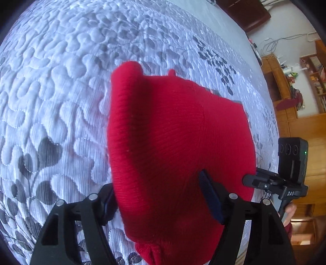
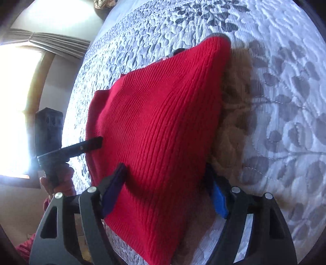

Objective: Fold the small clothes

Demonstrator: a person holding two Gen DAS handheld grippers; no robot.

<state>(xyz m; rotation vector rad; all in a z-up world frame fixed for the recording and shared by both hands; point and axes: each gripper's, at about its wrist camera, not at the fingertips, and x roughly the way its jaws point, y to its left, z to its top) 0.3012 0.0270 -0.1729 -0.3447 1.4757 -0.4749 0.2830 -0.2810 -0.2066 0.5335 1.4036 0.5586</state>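
Observation:
A red knitted garment (image 1: 173, 142) hangs between both grippers above a white quilted bedspread (image 1: 51, 91) with grey leaf print. My left gripper (image 1: 161, 195) is shut on its near edge, the blue pads pressing the knit. My right gripper (image 2: 165, 187) is shut on the same red garment (image 2: 159, 126) at another edge. The right gripper's finger also shows in the left wrist view (image 1: 262, 181), touching the garment's right side. The left gripper's finger shows in the right wrist view (image 2: 81, 147) at the garment's left side. The cloth is lifted and folded over itself.
The bedspread (image 2: 275, 102) fills most of both views. Wooden shelves and cabinets (image 1: 295, 91) stand beyond the bed's right edge. A bright window with curtains (image 2: 20, 81) is to the left in the right wrist view. A dark headboard (image 1: 244, 12) is at the far end.

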